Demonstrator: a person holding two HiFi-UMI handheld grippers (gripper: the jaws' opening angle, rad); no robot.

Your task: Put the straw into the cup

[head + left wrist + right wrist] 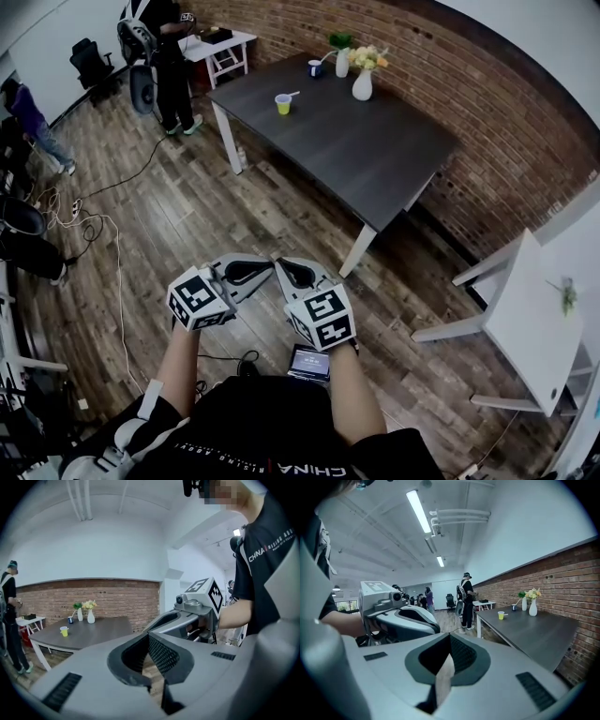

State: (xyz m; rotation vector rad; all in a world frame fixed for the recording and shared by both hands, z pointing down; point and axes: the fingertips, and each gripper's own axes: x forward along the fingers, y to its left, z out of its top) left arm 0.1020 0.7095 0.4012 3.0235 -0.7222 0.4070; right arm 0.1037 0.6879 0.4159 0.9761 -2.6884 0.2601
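Observation:
A small yellow cup [282,103] stands near the far left edge of the dark grey table [366,159], several steps ahead of me. A white straw [294,94] lies on the tabletop right beside it. The cup [64,631] is tiny in the left gripper view, and the cup [501,615] and straw [506,613] are just as small in the right gripper view. My left gripper [268,267] and right gripper [279,263] are held close to my chest, tips nearly together, over the wooden floor. On both, the jaws meet at the tip with nothing between them.
A blue cup [314,67] and two white vases [362,84] with flowers stand at the table's far end by the brick wall. A person [173,56] stands beside a small white table [220,42]. Cables [89,220] trail on the floor. A white table [534,319] is at the right.

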